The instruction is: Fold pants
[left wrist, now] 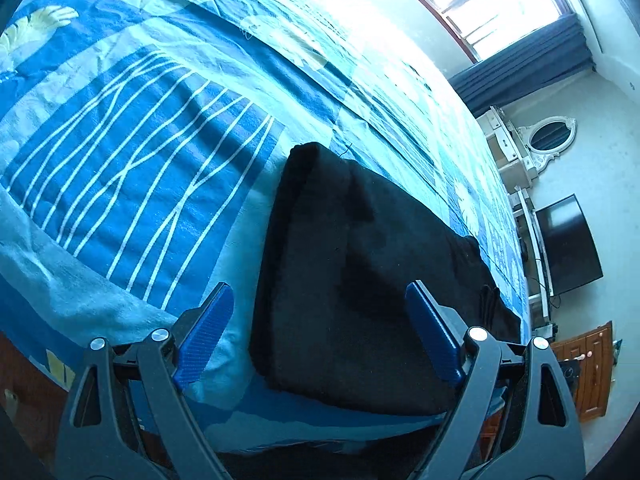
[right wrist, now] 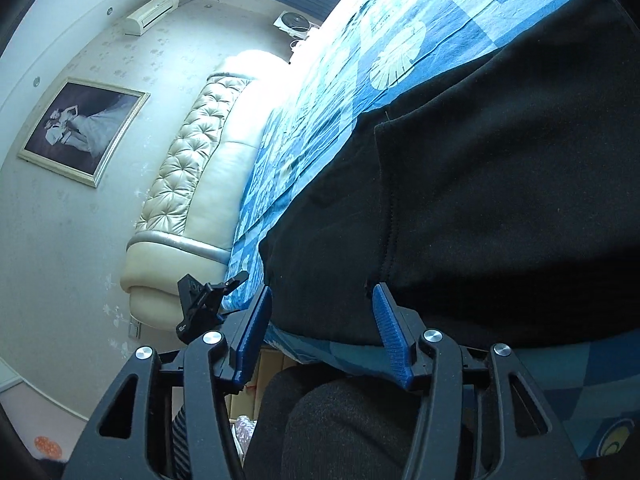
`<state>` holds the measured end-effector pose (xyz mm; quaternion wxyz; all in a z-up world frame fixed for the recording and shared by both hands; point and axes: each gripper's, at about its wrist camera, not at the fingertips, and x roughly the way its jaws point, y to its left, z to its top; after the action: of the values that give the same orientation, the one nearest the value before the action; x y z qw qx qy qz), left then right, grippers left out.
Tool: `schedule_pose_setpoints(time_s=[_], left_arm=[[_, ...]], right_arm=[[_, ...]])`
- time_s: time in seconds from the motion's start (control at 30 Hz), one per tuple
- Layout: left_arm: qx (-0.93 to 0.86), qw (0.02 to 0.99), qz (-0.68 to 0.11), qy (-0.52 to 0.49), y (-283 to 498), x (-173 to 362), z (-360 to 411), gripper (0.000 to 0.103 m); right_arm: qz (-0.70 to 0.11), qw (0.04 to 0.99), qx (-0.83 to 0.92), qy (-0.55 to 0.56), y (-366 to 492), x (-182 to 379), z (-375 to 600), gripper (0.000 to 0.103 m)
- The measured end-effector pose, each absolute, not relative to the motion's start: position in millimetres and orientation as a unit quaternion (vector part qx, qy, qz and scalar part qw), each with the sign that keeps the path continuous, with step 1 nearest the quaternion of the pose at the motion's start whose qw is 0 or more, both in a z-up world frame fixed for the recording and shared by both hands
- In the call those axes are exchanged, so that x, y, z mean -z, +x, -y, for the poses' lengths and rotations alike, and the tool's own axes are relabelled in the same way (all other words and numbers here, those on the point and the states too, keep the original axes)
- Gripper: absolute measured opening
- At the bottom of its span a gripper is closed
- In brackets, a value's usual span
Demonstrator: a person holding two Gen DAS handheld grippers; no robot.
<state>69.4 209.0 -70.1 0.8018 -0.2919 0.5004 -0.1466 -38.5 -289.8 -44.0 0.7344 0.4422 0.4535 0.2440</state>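
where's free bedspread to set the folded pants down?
Left wrist view: the wide blue striped patch of bedspread left of the black pants is bare up to the far edge. The strip between the pants and the bed's right edge is narrow. Right wrist view: pants fill the near edge; bare cover only toward the tufted headboard.

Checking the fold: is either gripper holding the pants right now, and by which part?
Nothing is held. The left gripper is wide open above the folded pants. The right gripper is open too, its fingers straddling the near edge without pinching it.
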Motion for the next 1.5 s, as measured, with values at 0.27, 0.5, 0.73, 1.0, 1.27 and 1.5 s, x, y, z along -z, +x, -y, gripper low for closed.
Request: schedule_pose_setpoints(time_s=[0.27, 0.5, 0.73, 1.0, 1.27, 1.5], left_arm=[[0.210, 0.781, -0.503, -0.304, 101, 84, -208, 0.087], [0.241, 0.787, -0.515, -0.240, 107, 82, -183, 0.064], [0.262, 0.757, -0.528, -0.282, 113, 94, -177, 0.029], [0.246, 0.759, -0.530, -0.286, 109, 77, -172, 0.018], [0.258, 0.770, -0.505, -0.292, 101, 26, -156, 0.016], [0.273, 0.786, -0.494, -0.251, 90, -25, -114, 0.016]], right_arm=[[-0.446, 0.731, -0.258, 0.448, -32, 46, 286, 0.058], [-0.457, 0.728, -0.262, 0.437, -32, 51, 278, 0.059], [-0.462, 0.730, -0.254, 0.435, -33, 53, 277, 0.059], [-0.446, 0.745, -0.241, 0.435, -36, 45, 287, 0.061], [-0.430, 0.748, -0.223, 0.453, -39, 45, 300, 0.066], [-0.425, 0.740, -0.204, 0.479, -42, 52, 309, 0.067]])
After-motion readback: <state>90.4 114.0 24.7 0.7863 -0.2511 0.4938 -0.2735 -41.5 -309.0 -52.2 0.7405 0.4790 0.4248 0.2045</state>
